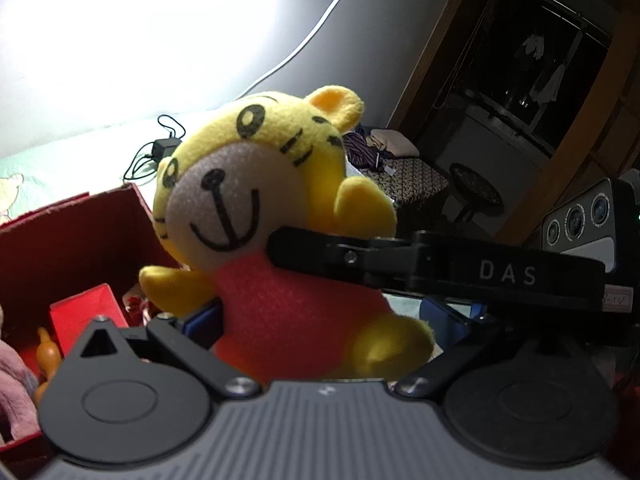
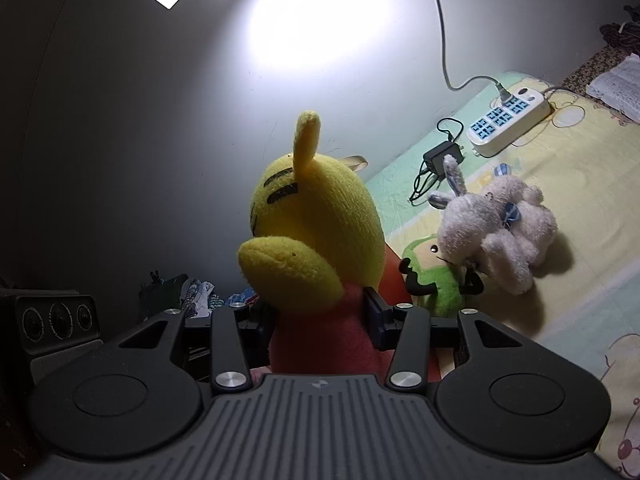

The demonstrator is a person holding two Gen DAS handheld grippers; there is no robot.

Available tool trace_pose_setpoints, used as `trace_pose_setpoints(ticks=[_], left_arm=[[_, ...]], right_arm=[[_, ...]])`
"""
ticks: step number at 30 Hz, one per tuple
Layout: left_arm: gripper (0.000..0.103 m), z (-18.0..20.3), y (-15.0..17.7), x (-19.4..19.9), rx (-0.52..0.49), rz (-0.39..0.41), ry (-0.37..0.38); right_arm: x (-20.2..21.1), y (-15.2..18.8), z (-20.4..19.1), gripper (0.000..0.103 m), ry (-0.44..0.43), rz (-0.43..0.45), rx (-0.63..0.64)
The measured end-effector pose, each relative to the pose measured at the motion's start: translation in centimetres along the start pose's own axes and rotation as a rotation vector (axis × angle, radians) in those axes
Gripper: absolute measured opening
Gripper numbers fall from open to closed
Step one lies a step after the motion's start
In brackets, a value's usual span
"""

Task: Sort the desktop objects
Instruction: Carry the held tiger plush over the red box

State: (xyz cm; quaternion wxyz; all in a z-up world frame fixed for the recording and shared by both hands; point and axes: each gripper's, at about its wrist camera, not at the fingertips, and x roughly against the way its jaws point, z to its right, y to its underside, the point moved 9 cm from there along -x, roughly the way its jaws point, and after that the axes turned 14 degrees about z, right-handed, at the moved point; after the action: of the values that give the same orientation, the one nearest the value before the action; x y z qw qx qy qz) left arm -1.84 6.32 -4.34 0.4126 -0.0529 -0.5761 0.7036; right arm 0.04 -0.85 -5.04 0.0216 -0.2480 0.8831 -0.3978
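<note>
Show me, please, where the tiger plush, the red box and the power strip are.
tiger plush (image 1: 224,200): left wrist view, on its muzzle.
red box (image 1: 72,248): left wrist view, inner back wall.
power strip (image 2: 508,120): right wrist view, socket face.

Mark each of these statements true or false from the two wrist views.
1. The yellow tiger plush with a red body sits between the right gripper's fingers. True.
2. The fluffy white rabbit plush lies inside the red cardboard box. False: it lies on the yellow patterned cloth.
3. The white power strip has a plug in it. True.
4. The red cardboard box is empty. False: it holds a smaller red box and an orange object.
</note>
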Motion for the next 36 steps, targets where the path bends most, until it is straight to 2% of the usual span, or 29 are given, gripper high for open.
trace_pose_setpoints(ticks=[8, 17, 25, 28, 31, 36], left_arm=[[0.1, -3.8, -1.6, 1.3, 0.003, 0.045, -0.062], [0.1, -7.6, -0.8, -0.9, 0.059, 0.01, -0.074], [0.098, -9.7, 0.2, -2.9, 0.105, -0.035, -0.058], [0.098, -10.5, 0.7, -3.2, 0.125, -0.05, -0.049], [0.098, -11.1, 1.3, -3.5, 0.14, -0.066, -0.044], [0.098, -12.0, 2.3, -3.1, 0.154, -0.077, -0.05]], right_arm=[[-4.3, 0.6, -2.2, 0.047, -0.018, -0.018, 0.034], [-8.1, 1.8, -1.9, 0.047, 0.078, -0.049, 0.099], [-11.0, 3.2, -0.4, 0.047, 0.182, -0.138, 0.132], [-11.6, 3.6, -0.9, 0.047, 0.209, -0.158, 0.213], [-12.2, 4.5, -1.1, 0.047, 0.241, -0.213, 0.293], [-12.8, 5.7, -0.9, 0.047, 0.271, -0.281, 0.343]])
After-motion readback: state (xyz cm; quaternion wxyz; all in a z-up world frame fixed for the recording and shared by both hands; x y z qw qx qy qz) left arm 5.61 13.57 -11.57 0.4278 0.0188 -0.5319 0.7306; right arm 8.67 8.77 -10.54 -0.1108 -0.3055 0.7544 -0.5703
